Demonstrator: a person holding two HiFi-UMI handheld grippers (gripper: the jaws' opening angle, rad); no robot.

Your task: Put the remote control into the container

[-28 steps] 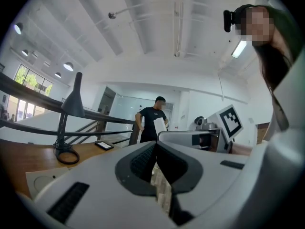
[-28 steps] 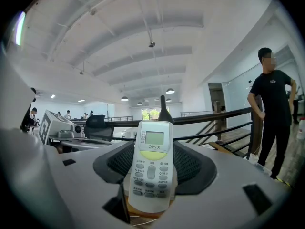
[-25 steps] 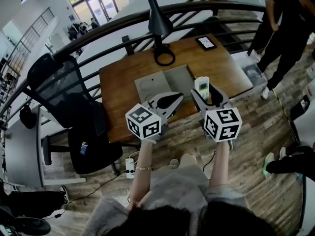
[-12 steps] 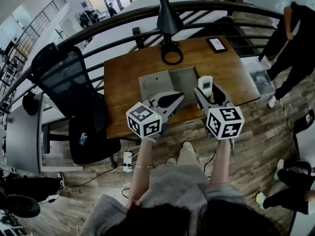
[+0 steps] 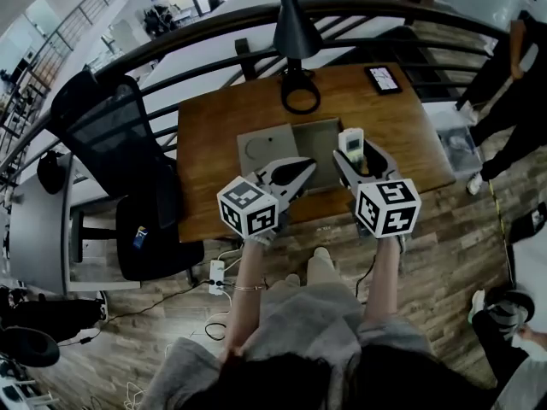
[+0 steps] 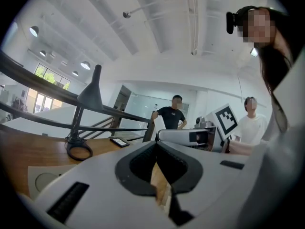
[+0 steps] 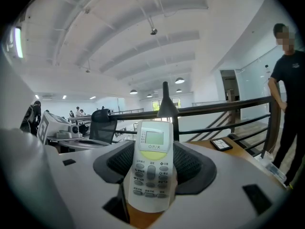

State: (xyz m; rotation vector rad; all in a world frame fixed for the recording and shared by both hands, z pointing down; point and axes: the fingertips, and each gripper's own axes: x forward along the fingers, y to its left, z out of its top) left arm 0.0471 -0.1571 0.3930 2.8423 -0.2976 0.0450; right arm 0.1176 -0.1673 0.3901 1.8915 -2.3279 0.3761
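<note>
A white remote control (image 7: 152, 163) with a small screen and grey buttons stands upright between the jaws of my right gripper (image 7: 151, 175), which is shut on it. In the head view the remote control (image 5: 351, 143) sticks up from the right gripper (image 5: 354, 162) over the right edge of the grey container (image 5: 316, 143), an open flat box on the wooden table (image 5: 214, 143). My left gripper (image 5: 291, 176) hovers over the container's near edge, jaws closed together with nothing between them. The right gripper's marker cube (image 6: 225, 120) shows in the left gripper view.
A grey lid with a round mark (image 5: 265, 148) lies left of the container. A black lamp (image 5: 295, 32) with a ring base (image 5: 297, 92) stands at the table's far side, a phone (image 5: 383, 79) at the far right corner. A black chair (image 5: 120, 169) stands left; a railing (image 5: 256, 24) behind; people to the right.
Both grippers hold about the same pose over the container. The view has shifted slightly and the people at the right have moved.
</note>
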